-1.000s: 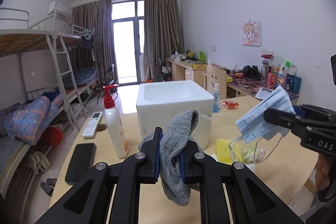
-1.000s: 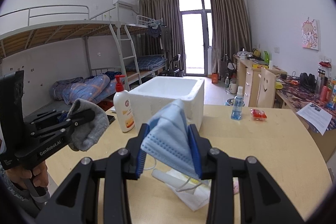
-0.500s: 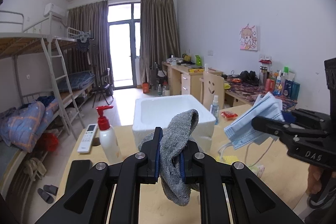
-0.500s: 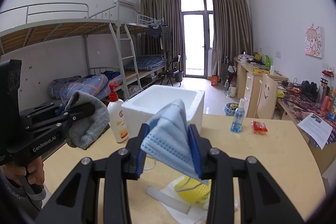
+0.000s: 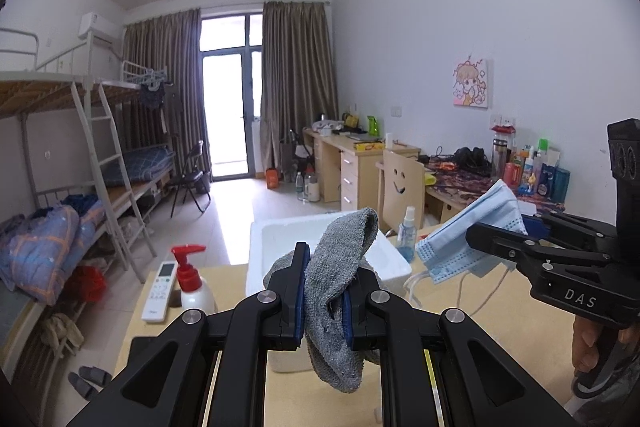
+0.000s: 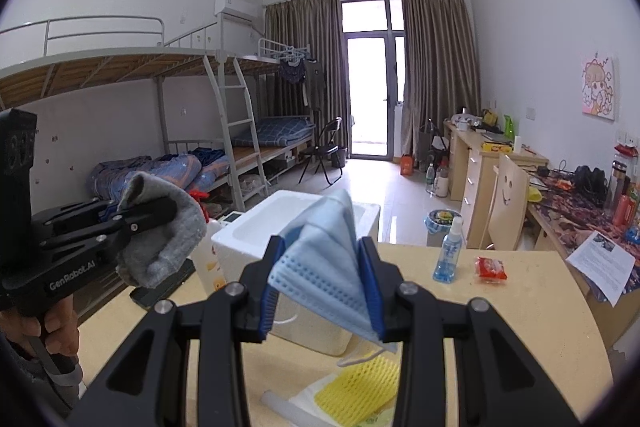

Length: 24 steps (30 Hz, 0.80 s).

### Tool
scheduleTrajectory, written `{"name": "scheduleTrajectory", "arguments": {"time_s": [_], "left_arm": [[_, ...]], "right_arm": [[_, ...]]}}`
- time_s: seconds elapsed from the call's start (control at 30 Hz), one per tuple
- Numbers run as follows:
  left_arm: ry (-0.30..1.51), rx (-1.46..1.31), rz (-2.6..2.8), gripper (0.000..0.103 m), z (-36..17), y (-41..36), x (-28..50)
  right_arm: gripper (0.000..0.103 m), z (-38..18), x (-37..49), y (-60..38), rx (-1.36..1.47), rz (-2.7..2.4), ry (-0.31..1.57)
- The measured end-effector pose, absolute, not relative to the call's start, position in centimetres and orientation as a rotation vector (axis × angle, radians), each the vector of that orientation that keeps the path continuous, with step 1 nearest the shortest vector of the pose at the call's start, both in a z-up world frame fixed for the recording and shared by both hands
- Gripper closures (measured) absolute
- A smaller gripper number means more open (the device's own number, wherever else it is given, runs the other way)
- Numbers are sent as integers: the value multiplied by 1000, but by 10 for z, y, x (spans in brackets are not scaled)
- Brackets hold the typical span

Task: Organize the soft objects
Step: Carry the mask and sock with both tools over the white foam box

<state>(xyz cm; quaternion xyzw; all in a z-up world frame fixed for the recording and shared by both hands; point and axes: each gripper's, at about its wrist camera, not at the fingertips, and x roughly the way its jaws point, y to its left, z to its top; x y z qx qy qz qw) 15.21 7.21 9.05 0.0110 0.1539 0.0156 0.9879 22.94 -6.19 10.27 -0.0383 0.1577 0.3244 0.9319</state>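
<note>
Both grippers' fingers clamp cloth, sock [image 5: 340, 279] left, mask [image 6: 324, 259] right, above the foam box [image 6: 256, 231] rim.

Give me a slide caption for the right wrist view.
Right gripper holds a blue face mask above the table, near a white foam box.

fuzzy grey terry sock [image 5: 340, 291], matt styrofoam box [image 6: 256, 231]
</note>
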Motion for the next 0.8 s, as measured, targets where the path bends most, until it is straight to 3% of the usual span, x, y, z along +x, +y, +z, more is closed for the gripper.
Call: {"name": "scheduleTrajectory", "arguments": {"time_s": [0.8], "left_arm": [[293, 16, 85, 88, 95, 101, 193]], "right_arm": [[61, 110, 287, -18, -108, 726, 333]]}}
